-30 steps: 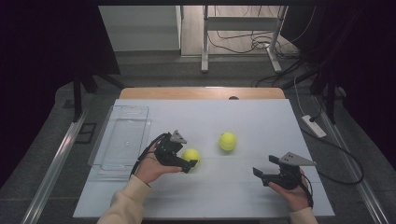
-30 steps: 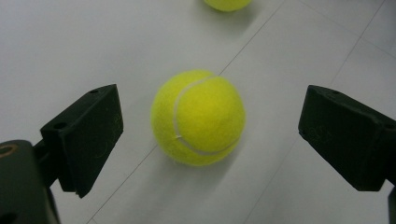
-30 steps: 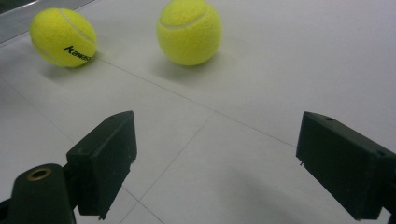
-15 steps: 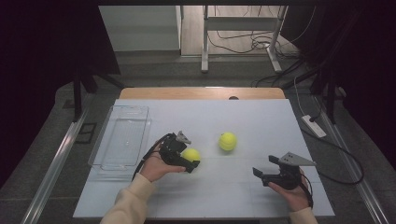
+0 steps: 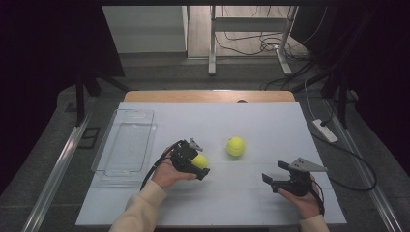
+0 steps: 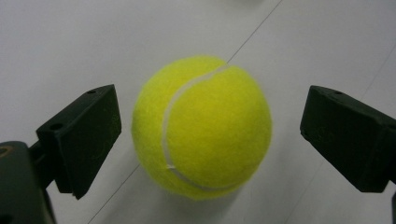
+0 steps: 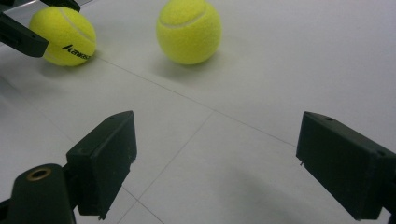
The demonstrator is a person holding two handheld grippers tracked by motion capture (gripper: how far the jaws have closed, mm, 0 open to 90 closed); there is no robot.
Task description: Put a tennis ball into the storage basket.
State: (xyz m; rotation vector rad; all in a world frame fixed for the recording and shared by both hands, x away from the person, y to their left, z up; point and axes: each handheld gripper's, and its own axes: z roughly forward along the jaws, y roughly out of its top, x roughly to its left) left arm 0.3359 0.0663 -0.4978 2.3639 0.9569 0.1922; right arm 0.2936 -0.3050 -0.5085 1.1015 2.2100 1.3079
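- The left gripper (image 6: pixel 205 135) is spread, its jaws either side of a tennis ball (image 6: pixel 201 127) without touching.
- That ball rests on the counter (image 5: pixel 270 125), straight ahead, between the jaws.
- The right gripper (image 5: pixel 271 181) is spread, empty, farther off.

A fuzzy yellow-green tennis ball (image 6: pixel 201 127) with a curved white seam lies on the white table (image 5: pixel 251 121), toward the near left of its middle. It sits between the two black jaws of the left tool (image 5: pixel 197 166), with a gap showing on either side of it, so neither jaw touches it. In the right gripper view its side (image 7: pixel 63 35) bears black lettering that begins "kawas". A faint shadow lies beneath it on the table.
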